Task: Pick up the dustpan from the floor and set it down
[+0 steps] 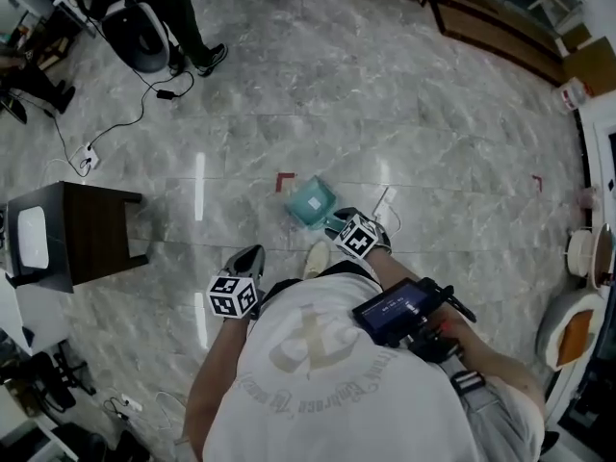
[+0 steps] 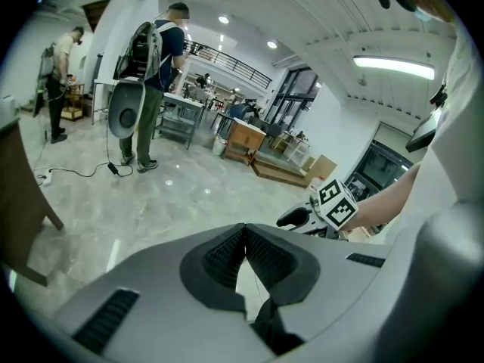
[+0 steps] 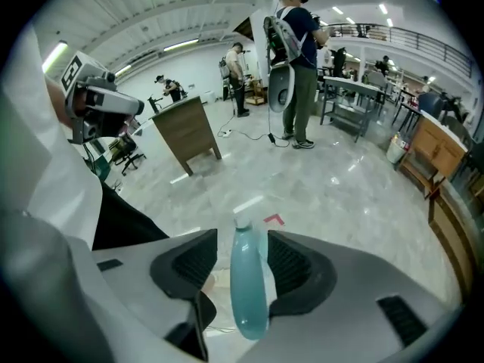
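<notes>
Right gripper point(image 3: 242, 239), jaws apart, around handle of teal dustpan point(image 3: 248, 297)

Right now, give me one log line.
left claw: shut | right claw: open, straddling handle | dustpan: on floor

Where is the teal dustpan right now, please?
In the head view, the teal dustpan lies on the floor near centre, beside a red corner mark, its handle between the right gripper's open jaws.

Dustpan point(image 1: 310, 202) handle partly hidden behind right tongs point(image 1: 337, 222), bystander point(image 1: 181, 22) cropped
</notes>
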A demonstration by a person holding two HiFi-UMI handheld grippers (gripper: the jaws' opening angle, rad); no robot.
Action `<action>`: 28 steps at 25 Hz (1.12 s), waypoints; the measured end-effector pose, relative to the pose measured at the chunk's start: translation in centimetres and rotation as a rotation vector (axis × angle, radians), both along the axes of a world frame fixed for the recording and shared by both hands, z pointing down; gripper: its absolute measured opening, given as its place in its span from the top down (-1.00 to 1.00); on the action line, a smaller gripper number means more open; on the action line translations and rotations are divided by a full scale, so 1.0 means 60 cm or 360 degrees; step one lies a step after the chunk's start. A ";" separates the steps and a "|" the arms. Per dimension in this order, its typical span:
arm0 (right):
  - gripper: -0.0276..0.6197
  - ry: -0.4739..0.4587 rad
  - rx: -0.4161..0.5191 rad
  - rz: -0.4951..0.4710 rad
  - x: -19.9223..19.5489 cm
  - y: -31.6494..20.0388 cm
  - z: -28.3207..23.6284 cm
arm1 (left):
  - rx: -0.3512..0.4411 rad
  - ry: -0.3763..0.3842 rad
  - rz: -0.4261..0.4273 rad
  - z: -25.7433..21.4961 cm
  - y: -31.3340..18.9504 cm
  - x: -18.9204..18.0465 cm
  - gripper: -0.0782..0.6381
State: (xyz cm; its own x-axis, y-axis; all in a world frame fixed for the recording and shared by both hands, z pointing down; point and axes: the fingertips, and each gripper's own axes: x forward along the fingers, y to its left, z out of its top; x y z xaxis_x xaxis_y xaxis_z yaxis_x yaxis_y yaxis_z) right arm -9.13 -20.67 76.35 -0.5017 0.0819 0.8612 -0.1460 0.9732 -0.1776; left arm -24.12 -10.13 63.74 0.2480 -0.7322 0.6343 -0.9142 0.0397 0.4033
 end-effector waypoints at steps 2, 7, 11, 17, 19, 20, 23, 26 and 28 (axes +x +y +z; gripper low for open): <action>0.26 0.0052 -0.0017 -0.0063 -0.006 -0.003 0.023 | -0.0005 -0.0017 -0.0039 -0.005 0.000 -0.006 0.75; 0.20 0.0153 -0.0083 -0.0127 -0.018 -0.006 0.068 | -0.0019 -0.0006 -0.0170 -0.017 0.009 -0.034 0.75; 0.20 0.0218 -0.0106 -0.0164 -0.024 -0.004 0.095 | -0.0042 -0.0021 -0.0219 -0.021 0.012 -0.057 0.75; 0.46 0.0322 -0.0052 -0.0190 -0.008 -0.006 0.129 | -0.0061 -0.0027 -0.0233 -0.020 0.008 -0.062 0.75; 0.49 0.0340 -0.0009 -0.0211 -0.008 -0.011 0.133 | -0.0059 -0.0030 -0.0253 -0.019 0.011 -0.071 0.75; 0.51 0.0353 0.0013 -0.0219 -0.008 -0.015 0.135 | -0.0056 -0.0031 -0.0261 -0.020 0.014 -0.076 0.75; 0.61 0.0401 0.0098 -0.0222 -0.008 -0.034 0.134 | -0.0041 -0.0037 -0.0261 -0.022 0.020 -0.093 0.75; 0.62 0.0423 0.0148 -0.0181 -0.003 -0.046 0.125 | -0.0031 -0.0045 -0.0224 -0.023 0.027 -0.108 0.75; 0.63 0.0422 0.0169 -0.0134 0.000 -0.053 0.114 | -0.0012 -0.0044 -0.0194 -0.028 0.025 -0.120 0.75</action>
